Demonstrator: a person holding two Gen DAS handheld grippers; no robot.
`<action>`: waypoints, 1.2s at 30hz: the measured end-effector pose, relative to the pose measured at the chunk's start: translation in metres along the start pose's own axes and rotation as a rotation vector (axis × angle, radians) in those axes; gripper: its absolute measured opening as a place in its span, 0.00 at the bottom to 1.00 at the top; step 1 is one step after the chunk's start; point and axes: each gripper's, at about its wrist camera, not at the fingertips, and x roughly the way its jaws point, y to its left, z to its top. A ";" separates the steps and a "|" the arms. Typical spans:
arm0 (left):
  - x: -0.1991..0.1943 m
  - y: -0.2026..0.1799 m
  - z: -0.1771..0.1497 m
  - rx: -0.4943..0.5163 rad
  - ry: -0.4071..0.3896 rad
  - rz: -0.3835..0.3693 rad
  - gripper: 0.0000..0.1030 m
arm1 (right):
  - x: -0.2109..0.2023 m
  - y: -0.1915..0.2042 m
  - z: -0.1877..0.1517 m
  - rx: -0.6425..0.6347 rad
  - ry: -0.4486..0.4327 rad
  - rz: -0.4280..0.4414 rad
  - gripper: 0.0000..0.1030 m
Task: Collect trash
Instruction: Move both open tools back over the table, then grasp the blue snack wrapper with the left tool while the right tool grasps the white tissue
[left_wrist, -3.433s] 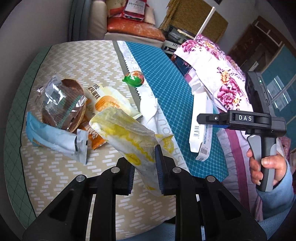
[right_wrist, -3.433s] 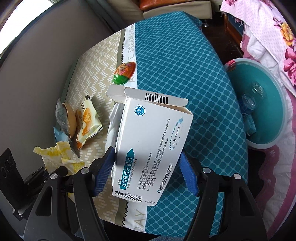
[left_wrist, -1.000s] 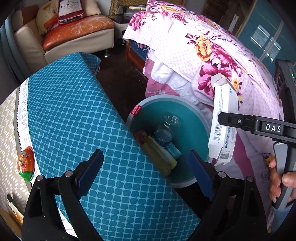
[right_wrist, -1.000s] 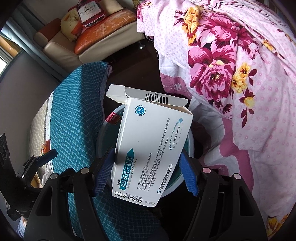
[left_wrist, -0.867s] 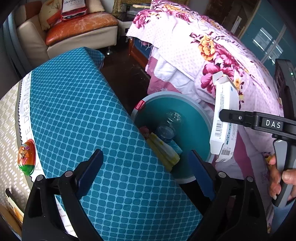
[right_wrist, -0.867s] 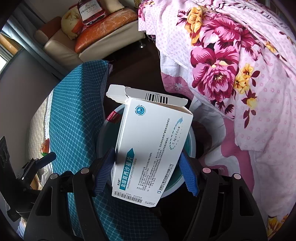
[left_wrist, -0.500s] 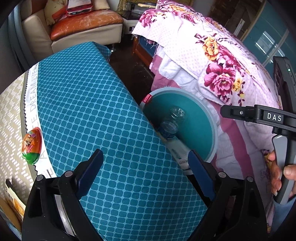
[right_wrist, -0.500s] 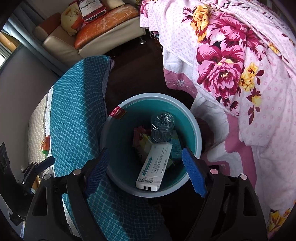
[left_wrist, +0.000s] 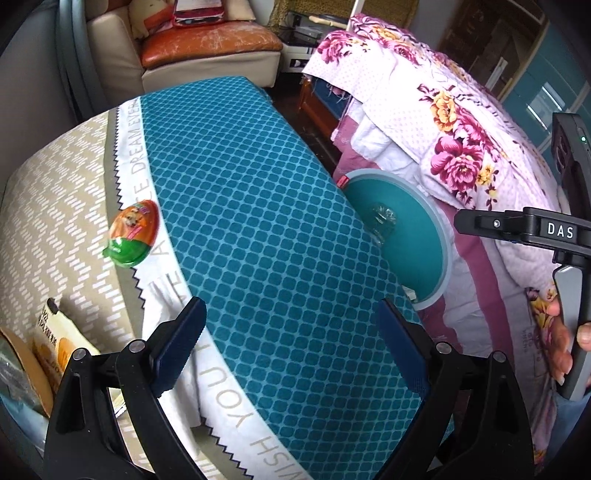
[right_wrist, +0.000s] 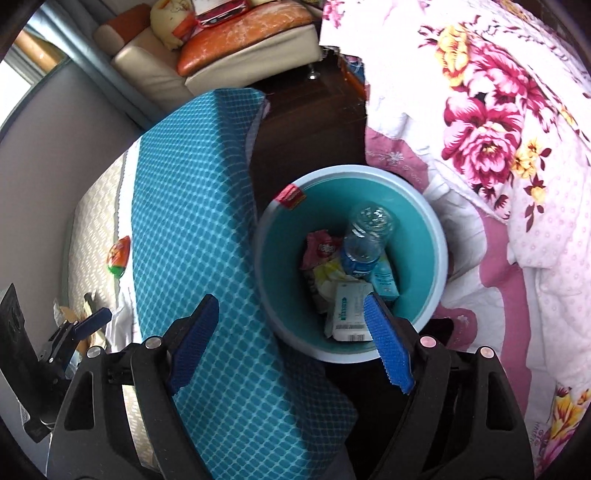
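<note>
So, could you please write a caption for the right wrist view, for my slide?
Open right gripper above a teal bin holding a white box, plastic bottle and wrappers.

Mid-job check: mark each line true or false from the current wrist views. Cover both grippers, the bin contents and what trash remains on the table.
1. The right gripper grips the white box. False: open, empty; the white box lies in the teal bin.
2. The left gripper is open and empty. True.
3. A plastic bottle is in the bin. True.
4. The jelly cup is in the bin. False: it sits on the table.
5. Snack wrappers remain on the table. True.
</note>
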 end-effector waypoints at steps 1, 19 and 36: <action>-0.004 0.005 -0.003 -0.010 -0.003 0.003 0.90 | 0.000 0.007 -0.002 -0.013 0.003 0.001 0.75; -0.094 0.128 -0.077 -0.232 -0.116 0.133 0.90 | 0.039 0.155 -0.048 -0.264 0.131 0.049 0.75; -0.106 0.245 -0.152 -0.620 -0.113 0.163 0.90 | 0.101 0.254 -0.070 -0.430 0.175 -0.018 0.75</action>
